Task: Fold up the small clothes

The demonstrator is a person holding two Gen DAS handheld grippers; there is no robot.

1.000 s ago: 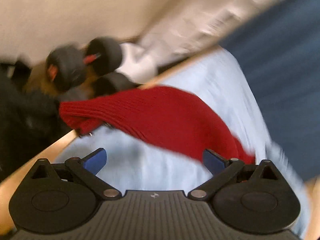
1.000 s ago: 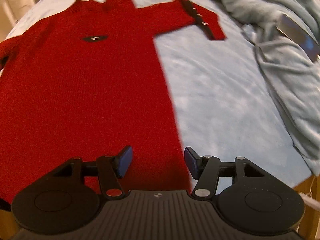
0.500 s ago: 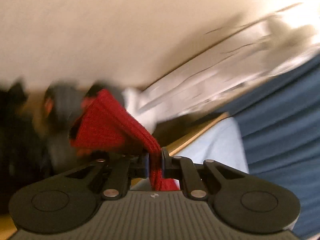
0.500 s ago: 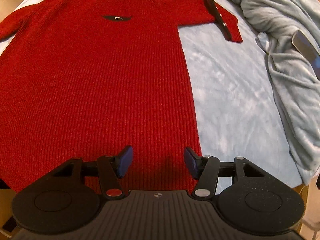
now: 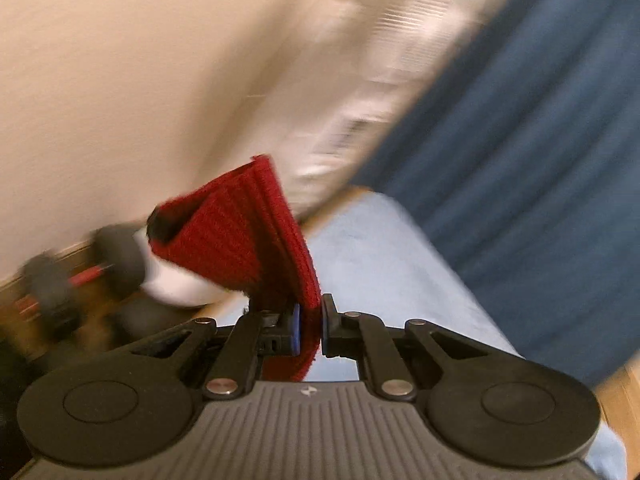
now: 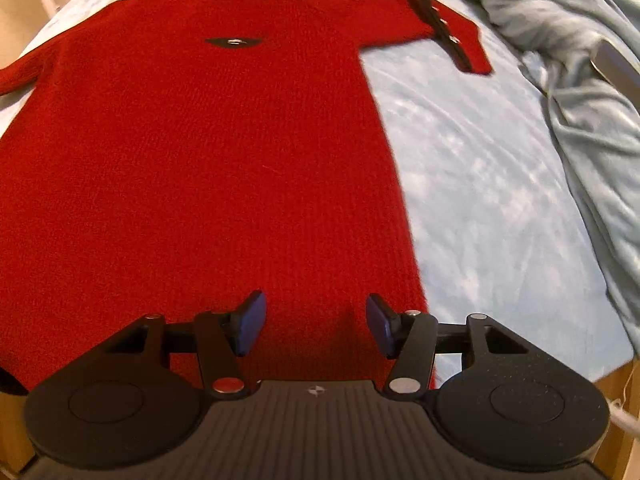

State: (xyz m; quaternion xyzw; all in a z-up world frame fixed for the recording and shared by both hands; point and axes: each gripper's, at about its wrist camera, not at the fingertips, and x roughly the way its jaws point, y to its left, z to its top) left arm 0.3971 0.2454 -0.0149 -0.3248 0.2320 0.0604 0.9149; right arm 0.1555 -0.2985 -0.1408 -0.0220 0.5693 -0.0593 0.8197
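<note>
A red knitted sweater [image 6: 192, 168] lies flat on the light blue bed sheet [image 6: 480, 184], neck at the far end, one sleeve [image 6: 432, 20] spread to the right. My right gripper [image 6: 312, 326] is open and hovers just above the sweater's near hem. In the left wrist view my left gripper [image 5: 310, 330] is shut on the other red sleeve [image 5: 248, 232] and holds it raised above the bed sheet [image 5: 384, 264], the cuff standing up.
A crumpled grey-blue blanket [image 6: 580, 80] lies along the right side of the bed. A dark blue curtain [image 5: 520, 140], a cream wall [image 5: 120, 60] and black dumbbells [image 5: 80, 276] on the floor show past the bed edge in the left wrist view.
My left gripper has closed on the sleeve and lifted it off the bed, swinging the view upward. My right gripper stayed open and shifted left over the sweater's hem.
</note>
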